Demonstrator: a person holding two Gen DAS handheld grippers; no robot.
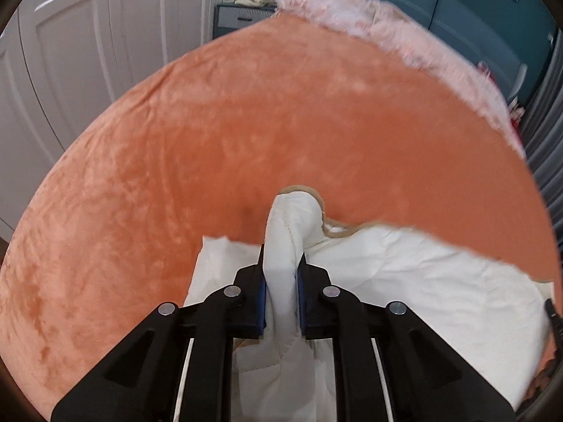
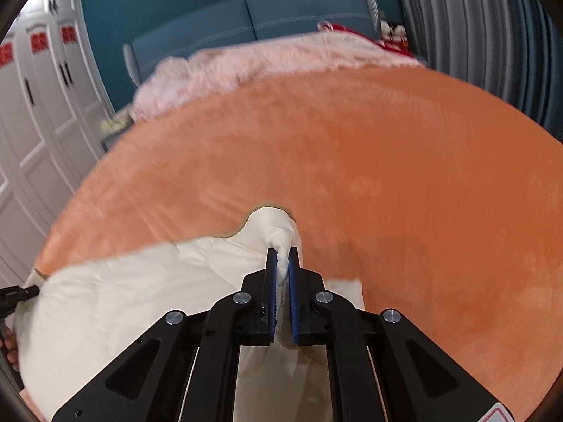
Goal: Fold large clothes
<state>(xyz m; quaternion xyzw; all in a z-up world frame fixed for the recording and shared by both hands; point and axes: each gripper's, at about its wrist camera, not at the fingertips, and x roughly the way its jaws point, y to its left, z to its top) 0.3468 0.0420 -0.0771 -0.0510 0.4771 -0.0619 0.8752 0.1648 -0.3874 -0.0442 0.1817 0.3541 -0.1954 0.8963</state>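
A large cream-white quilted garment (image 1: 404,281) lies over an orange plush bedspread (image 1: 246,133). My left gripper (image 1: 281,263) is shut on a bunched fold of the garment, which sticks up past the fingertips. My right gripper (image 2: 283,256) is shut on another bunched edge of the same garment (image 2: 123,299), with the cloth stretching away to its left. The tip of the right gripper shows at the right edge of the left wrist view (image 1: 552,313). The left gripper shows at the left edge of the right wrist view (image 2: 16,295).
The orange bedspread (image 2: 387,176) covers the bed. A fluffy pink blanket (image 1: 387,24) lies at the head, against a teal headboard (image 2: 246,17). White wardrobe doors (image 1: 88,35) stand on the left. A nightstand (image 1: 239,17) sits beside the bed. Grey curtains (image 2: 475,35) hang on the right.
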